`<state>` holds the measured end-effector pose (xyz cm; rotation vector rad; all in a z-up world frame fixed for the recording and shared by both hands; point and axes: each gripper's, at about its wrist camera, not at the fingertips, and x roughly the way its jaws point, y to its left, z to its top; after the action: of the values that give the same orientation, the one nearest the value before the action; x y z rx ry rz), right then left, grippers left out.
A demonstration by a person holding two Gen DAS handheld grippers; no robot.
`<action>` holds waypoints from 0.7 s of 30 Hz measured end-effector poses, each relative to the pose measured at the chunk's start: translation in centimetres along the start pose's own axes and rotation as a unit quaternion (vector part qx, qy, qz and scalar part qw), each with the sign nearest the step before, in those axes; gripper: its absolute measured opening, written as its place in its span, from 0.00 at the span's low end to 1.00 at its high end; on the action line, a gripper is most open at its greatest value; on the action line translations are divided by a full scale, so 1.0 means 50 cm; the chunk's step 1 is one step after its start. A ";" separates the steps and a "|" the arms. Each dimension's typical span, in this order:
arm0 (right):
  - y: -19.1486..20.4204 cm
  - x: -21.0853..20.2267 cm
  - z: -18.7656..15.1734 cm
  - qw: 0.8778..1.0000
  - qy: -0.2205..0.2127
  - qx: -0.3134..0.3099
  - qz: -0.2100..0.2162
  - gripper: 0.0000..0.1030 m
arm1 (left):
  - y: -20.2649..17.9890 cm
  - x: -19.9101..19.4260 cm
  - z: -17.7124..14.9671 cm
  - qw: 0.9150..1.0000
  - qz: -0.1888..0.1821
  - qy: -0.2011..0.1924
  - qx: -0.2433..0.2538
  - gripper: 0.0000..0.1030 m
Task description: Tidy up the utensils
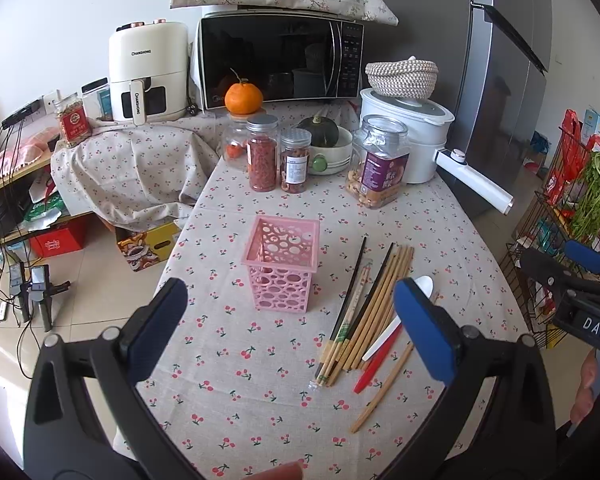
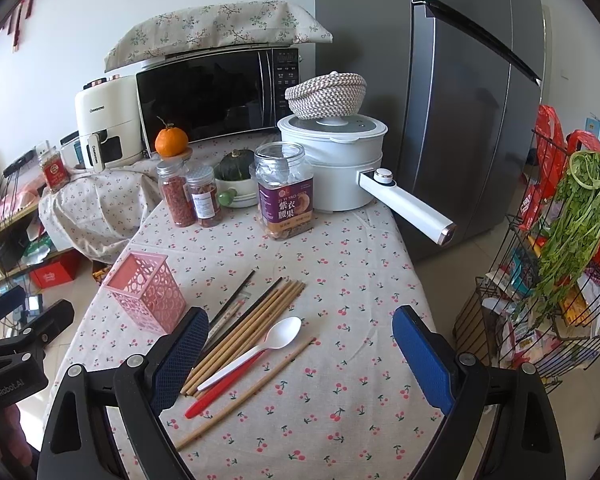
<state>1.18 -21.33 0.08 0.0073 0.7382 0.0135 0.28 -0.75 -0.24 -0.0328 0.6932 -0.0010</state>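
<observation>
Both tools, left tool (image 1: pixel 288 320) and right tool (image 2: pixel 300 356), spread wide and empty above tabletop (image 1: pixel 228 380), chopsticks (image 2: pixel 244 320), white spoon (image 2: pixel 260 348) lying loose beside empty pink holder (image 1: pixel 282 264), ready for loading.

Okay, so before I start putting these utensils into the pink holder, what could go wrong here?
1. The pink holder looks light, stands free and appears empty; long chopsticks dropped in at an angle could tip it.
2. The white spoon lies on the red utensil, so grabbing one may drag the other.
3. One chopstick lies apart from the bundle, flat on the tablecloth, so the open right gripper may snag the fabric.
</observation>
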 end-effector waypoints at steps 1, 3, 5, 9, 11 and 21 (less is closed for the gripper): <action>0.000 0.000 0.000 1.000 0.000 0.000 0.000 0.92 | -0.001 0.000 0.001 1.000 0.000 0.000 -0.001 0.99; -0.001 0.000 0.001 1.000 0.000 0.000 0.000 0.92 | -0.003 0.001 0.003 1.000 0.000 0.000 -0.002 0.99; 0.000 0.001 0.001 1.000 0.001 0.000 0.000 0.92 | -0.002 0.001 -0.007 1.000 -0.001 -0.002 -0.002 0.99; 0.000 0.002 0.001 1.000 0.002 -0.001 0.000 0.92 | 0.010 -0.005 -0.006 1.000 -0.002 -0.002 -0.003 0.99; 0.000 0.002 0.001 1.000 0.002 -0.001 0.000 0.92 | 0.009 -0.006 -0.006 1.000 -0.002 -0.002 -0.003 0.99; 0.002 0.002 0.000 1.000 0.002 -0.001 0.000 0.92 | 0.011 -0.005 -0.007 1.000 -0.002 -0.003 -0.004 0.99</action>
<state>1.26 -21.25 0.01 0.0060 0.7420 0.0136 -0.13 -0.21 -0.37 -0.0419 0.6873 -0.0020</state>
